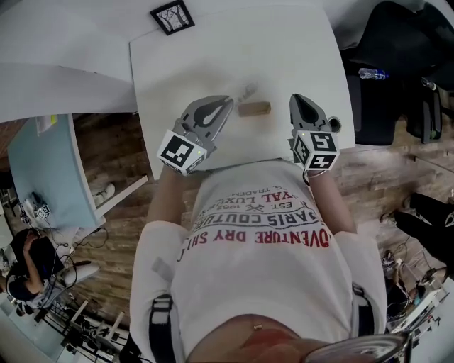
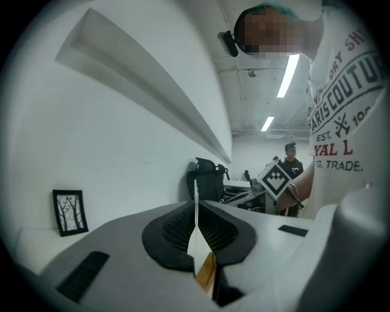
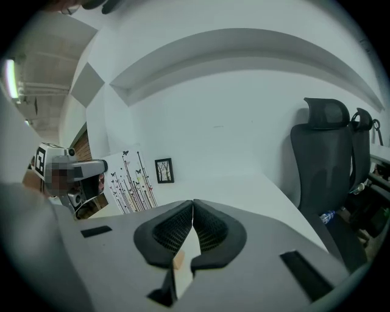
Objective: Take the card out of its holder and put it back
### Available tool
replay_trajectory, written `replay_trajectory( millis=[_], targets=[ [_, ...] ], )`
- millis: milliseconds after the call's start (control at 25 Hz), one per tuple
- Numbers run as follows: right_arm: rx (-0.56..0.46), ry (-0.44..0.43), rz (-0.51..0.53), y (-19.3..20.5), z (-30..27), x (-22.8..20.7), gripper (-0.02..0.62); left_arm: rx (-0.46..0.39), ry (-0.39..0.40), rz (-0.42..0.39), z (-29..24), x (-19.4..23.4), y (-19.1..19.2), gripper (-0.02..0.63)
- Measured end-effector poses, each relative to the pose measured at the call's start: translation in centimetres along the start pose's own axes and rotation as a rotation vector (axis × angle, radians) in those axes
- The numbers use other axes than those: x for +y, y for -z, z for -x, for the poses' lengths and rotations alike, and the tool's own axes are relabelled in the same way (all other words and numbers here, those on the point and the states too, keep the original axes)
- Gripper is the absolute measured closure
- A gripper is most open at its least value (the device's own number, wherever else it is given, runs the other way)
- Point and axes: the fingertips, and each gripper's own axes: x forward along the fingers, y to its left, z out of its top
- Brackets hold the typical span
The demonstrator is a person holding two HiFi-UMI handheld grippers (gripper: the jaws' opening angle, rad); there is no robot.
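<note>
A small wooden card holder (image 1: 254, 108) lies on the white table (image 1: 213, 57) between my two grippers. The white card (image 1: 247, 91), printed with black twigs and butterflies (image 3: 131, 177), is out of the holder, just beyond it. My left gripper (image 1: 228, 101) is shut on the card's edge. In the left gripper view the card (image 2: 195, 192) shows edge-on, sticking up past the jaw tips, with the holder (image 2: 207, 271) seen through the gap below. My right gripper (image 1: 294, 99) hovers right of the holder, shut (image 3: 193, 202) with nothing in it.
A small black-framed picture (image 1: 172, 17) stands at the table's far edge. A black office chair (image 1: 397, 71) and a water bottle (image 1: 372, 74) are to the right. A blue table (image 1: 50, 170) lies to the left. Another person stands in the background (image 2: 291, 159).
</note>
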Motion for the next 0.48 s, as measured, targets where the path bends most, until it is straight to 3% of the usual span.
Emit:
replay_trajectory(
  millis=[200, 480],
  targets=[
    [0.035, 0.032, -0.021, 1.6, 0.9, -0.4, 0.571, 0.057, 0.136, -0.058, -0.8, -0.4, 0.7, 0.569],
    [0.070, 0.040, -0.076, 3.4, 1.0, -1.0, 0.571, 0.078, 0.344, -0.059, -2.2, -1.8, 1.3, 0.569]
  ],
)
